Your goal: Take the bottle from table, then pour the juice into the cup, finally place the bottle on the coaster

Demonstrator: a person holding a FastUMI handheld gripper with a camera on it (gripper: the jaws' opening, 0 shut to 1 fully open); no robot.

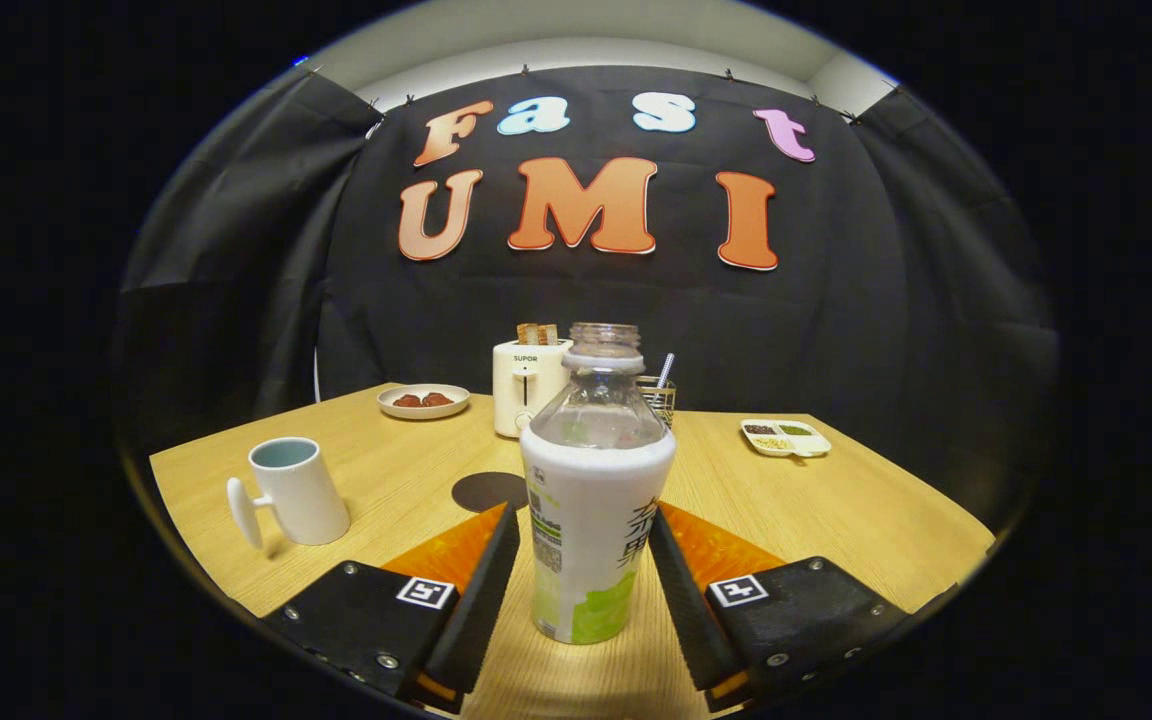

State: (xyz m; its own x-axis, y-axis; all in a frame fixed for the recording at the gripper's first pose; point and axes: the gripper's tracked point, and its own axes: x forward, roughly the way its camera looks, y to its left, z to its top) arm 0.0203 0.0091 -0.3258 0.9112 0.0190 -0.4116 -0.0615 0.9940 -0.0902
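An uncapped clear bottle (598, 470) with a white and green label stands upright on the wooden table (836, 520), its base down between my fingers. My gripper (584, 515) has both fingers against the bottle's sides, shut on it. The upper part of the bottle is clear. A white cup (296, 490) with a side handle and a pale blue inside stands to the left, beyond the left finger. A dark round coaster (488, 490) lies flat just ahead of the left fingertip, between the cup and the bottle.
Behind the bottle stands a white toaster (528, 385) with bread in it, beside a glass (658, 398) with a straw. A small plate of red food (423, 400) sits at the back left. A white divided dish (786, 437) lies at the back right.
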